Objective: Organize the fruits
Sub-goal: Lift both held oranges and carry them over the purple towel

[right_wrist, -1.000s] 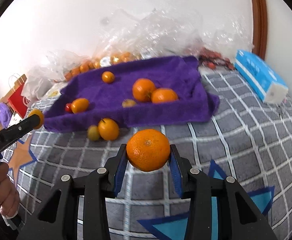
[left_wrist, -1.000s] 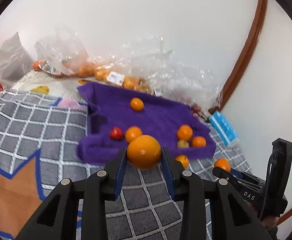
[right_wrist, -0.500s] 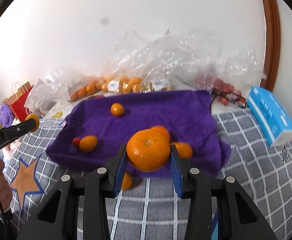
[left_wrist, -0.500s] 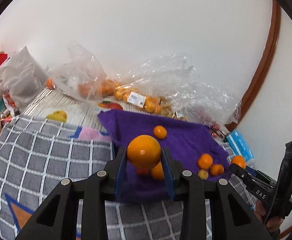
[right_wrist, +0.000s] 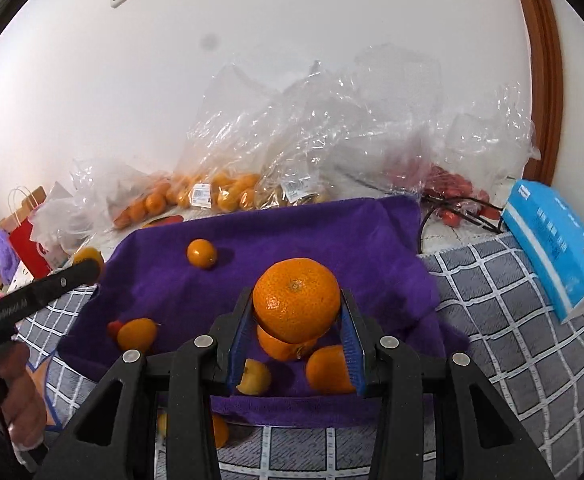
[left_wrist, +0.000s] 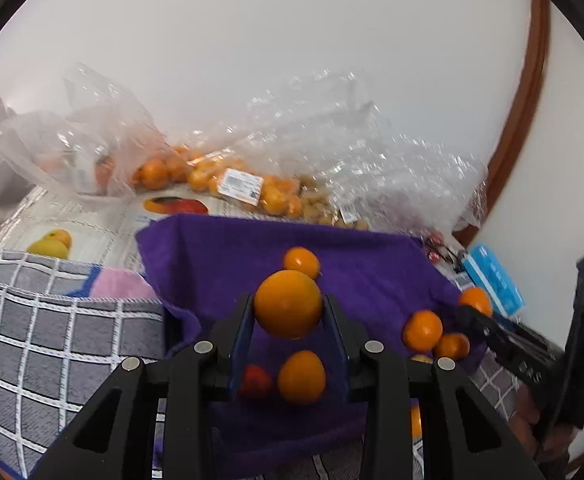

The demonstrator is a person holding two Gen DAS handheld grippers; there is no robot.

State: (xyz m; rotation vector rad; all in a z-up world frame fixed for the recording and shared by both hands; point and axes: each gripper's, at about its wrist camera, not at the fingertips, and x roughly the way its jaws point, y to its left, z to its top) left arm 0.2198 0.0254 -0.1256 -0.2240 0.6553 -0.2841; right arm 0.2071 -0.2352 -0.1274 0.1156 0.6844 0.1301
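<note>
Both grippers advanced over purple towel (right_wrist: 331, 240); left gripper (left_wrist: 288, 312) clamps orange (left_wrist: 288, 304), right gripper (right_wrist: 295, 312) clamps mandarin (right_wrist: 295, 298).

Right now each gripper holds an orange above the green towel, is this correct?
Not quite: the towel is purple, not green, as the right wrist view shows. The left gripper does hold an orange, and the right gripper holds another orange, both above it.

Fuzzy purple towel (right_wrist: 331, 236) on woven checked cloth (right_wrist: 511, 360); crinkled glossy clear plastic bags (right_wrist: 331, 132) behind; dimpled orange (right_wrist: 295, 300) between matt black plastic fingers (right_wrist: 228, 336).
</note>
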